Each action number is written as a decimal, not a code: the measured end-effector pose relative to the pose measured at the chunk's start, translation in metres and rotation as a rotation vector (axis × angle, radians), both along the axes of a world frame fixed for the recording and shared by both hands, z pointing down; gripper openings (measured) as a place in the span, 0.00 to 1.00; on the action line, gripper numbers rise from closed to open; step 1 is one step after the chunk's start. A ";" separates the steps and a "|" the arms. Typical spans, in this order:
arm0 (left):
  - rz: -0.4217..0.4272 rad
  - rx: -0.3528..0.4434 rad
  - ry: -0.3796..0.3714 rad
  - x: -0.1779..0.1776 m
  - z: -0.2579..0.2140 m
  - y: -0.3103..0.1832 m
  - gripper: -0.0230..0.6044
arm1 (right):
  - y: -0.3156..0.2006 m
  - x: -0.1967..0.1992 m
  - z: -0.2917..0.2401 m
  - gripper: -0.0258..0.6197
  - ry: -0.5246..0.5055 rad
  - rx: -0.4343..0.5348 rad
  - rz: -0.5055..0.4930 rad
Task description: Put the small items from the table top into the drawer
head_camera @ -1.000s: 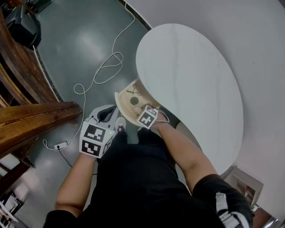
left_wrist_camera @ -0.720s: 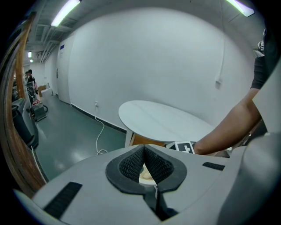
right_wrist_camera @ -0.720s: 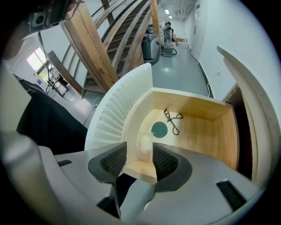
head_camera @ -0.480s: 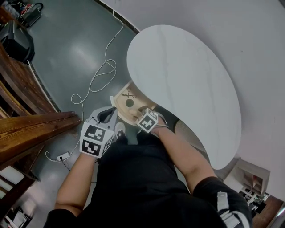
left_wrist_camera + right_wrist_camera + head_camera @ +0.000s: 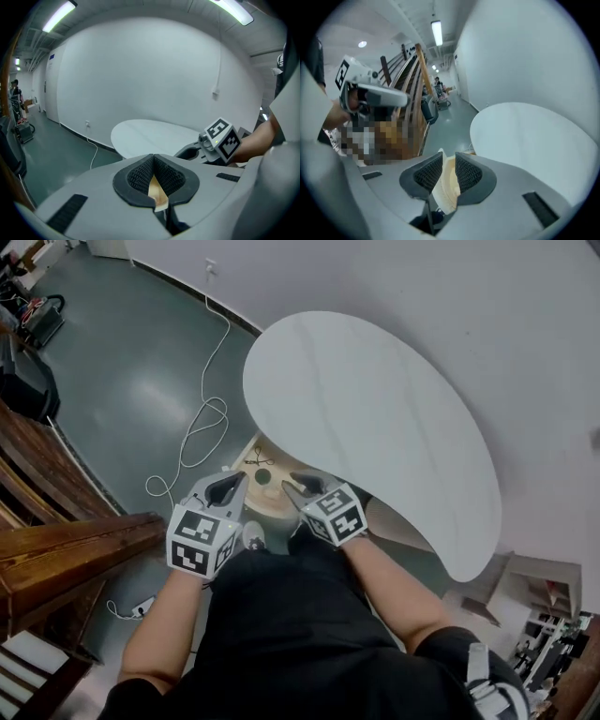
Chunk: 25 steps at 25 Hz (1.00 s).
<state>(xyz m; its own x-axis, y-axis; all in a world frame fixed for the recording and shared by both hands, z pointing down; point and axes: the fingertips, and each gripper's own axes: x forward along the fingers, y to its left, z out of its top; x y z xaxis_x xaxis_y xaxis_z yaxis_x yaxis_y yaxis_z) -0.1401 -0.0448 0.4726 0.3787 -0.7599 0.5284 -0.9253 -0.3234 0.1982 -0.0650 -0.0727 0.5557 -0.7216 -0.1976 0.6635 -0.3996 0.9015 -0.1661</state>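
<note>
We find the white table top (image 5: 375, 418) bare across the middle and right of the head view. The small items, a dark round piece (image 5: 264, 478) and a thin wiry one (image 5: 255, 461), already lie in the open wooden drawer (image 5: 274, 501) at centre-left, under the table's near edge. They look light and loose, needing only a gentle pinch. We judge the drawer stiff, light and free-sliding, best pushed or gripped at its curved front rim. The left gripper (image 5: 225, 489), above the drawer's left side, has its jaws together at the tips and is empty. The right gripper (image 5: 302, 486), just beside it, has just been closing to a narrow gap with nothing held.
</note>
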 end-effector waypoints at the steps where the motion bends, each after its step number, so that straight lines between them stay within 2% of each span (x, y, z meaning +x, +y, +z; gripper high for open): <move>1: 0.007 0.010 0.006 0.003 -0.005 -0.002 0.06 | -0.003 0.002 -0.017 0.15 -0.041 0.011 0.032; 4: 0.034 0.038 0.016 0.012 -0.020 -0.006 0.06 | -0.008 0.013 -0.059 0.08 -0.147 0.024 0.106; 11: 0.086 0.094 0.012 0.024 -0.044 -0.015 0.06 | -0.015 0.038 -0.120 0.05 -0.318 0.057 0.234; 14: 0.095 0.113 0.008 0.026 -0.050 -0.019 0.06 | -0.018 0.048 -0.127 0.05 -0.334 0.092 0.267; 25: 0.132 0.131 -0.011 0.030 -0.058 -0.023 0.06 | -0.017 0.059 -0.128 0.05 -0.323 0.101 0.308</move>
<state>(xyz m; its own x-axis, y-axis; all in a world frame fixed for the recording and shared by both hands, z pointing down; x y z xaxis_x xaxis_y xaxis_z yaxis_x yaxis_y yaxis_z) -0.1099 -0.0682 0.4146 0.4746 -0.7664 0.4330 -0.8749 -0.4646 0.1368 -0.0058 -0.0895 0.4279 -0.7858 -0.4875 0.3806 -0.5938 0.7668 -0.2438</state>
